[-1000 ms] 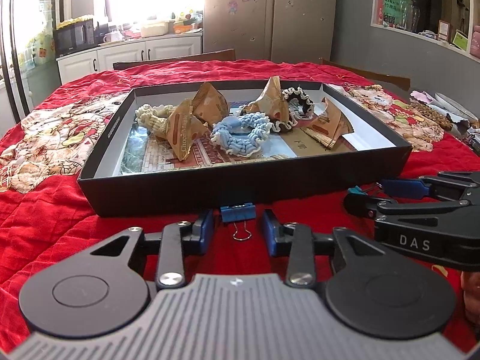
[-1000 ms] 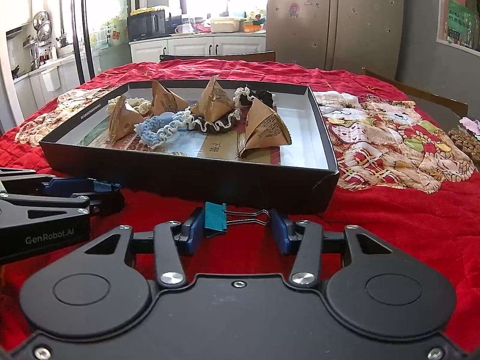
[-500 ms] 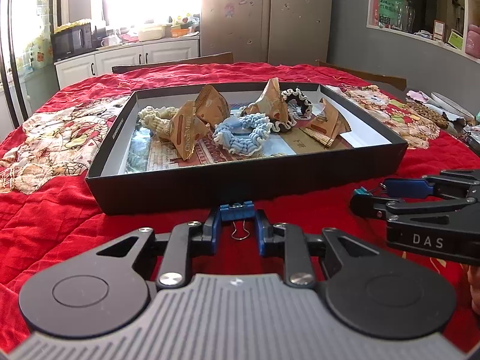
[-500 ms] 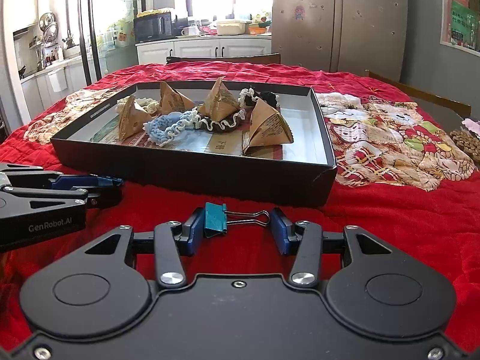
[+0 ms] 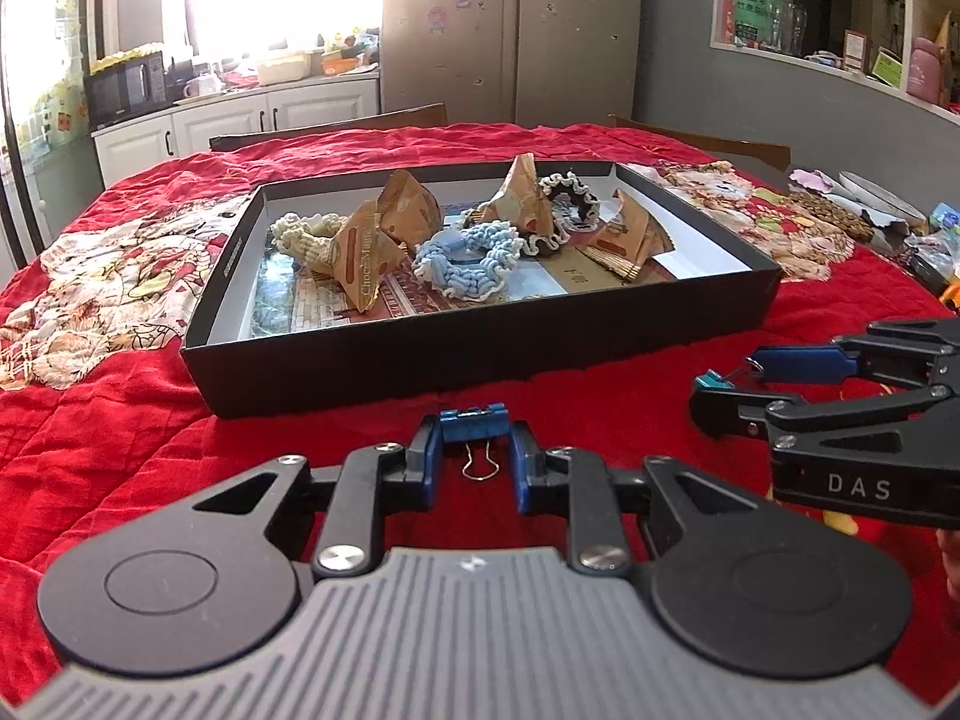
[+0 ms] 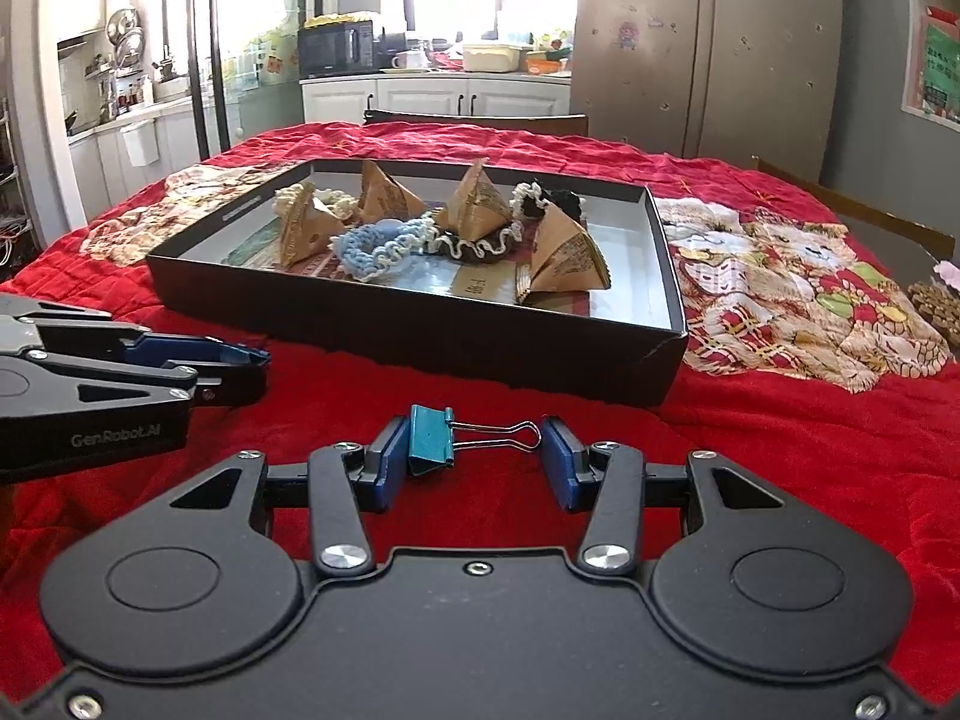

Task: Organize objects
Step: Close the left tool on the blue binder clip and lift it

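My left gripper is shut on a blue binder clip and holds it above the red cloth, just short of the black tray. My right gripper is shut on a teal binder clip, gripping it lengthwise from body to wire handle, also lifted. The tray holds brown paper pyramid packets, a light blue scrunchie, a cream scrunchie and a black-and-white one. Each gripper shows in the other's view: the right one and the left one.
A red quilted cloth with patterned patches covers the table. Clutter lies at the far right edge. Chairs, kitchen cabinets and a fridge stand beyond the table.
My left gripper has closed on the blue binder clip and lifted it. The right gripper has risen with the teal clip. Both views sit higher and farther from the tray.
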Demonstrator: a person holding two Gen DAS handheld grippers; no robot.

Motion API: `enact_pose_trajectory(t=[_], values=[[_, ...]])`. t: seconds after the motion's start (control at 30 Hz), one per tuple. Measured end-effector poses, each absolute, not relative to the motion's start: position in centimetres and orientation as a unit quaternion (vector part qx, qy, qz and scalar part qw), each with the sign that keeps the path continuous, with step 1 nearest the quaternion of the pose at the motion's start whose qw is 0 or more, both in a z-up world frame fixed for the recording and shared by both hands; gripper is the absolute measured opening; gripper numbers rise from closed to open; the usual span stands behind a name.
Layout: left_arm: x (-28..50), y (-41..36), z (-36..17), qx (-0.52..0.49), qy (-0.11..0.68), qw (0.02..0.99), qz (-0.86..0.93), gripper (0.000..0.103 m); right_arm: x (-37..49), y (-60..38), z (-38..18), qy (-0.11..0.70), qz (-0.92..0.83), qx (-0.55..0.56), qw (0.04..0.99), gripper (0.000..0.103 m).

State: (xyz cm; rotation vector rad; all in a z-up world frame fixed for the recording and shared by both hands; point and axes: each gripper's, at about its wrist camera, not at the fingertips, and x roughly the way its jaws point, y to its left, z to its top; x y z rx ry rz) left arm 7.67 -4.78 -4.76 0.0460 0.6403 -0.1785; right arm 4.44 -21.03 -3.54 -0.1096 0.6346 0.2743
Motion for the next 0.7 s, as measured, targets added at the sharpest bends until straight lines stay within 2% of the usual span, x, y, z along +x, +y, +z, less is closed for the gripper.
enact_pose_trajectory(t=[0.7], values=[[5.9, -4.4, -0.6, 0.015, 0.270, 0.955, -0.119, 0.027, 2.8, -20.1, 0.5, 0.260, 0.162, -0.058, 0.950, 0.045]])
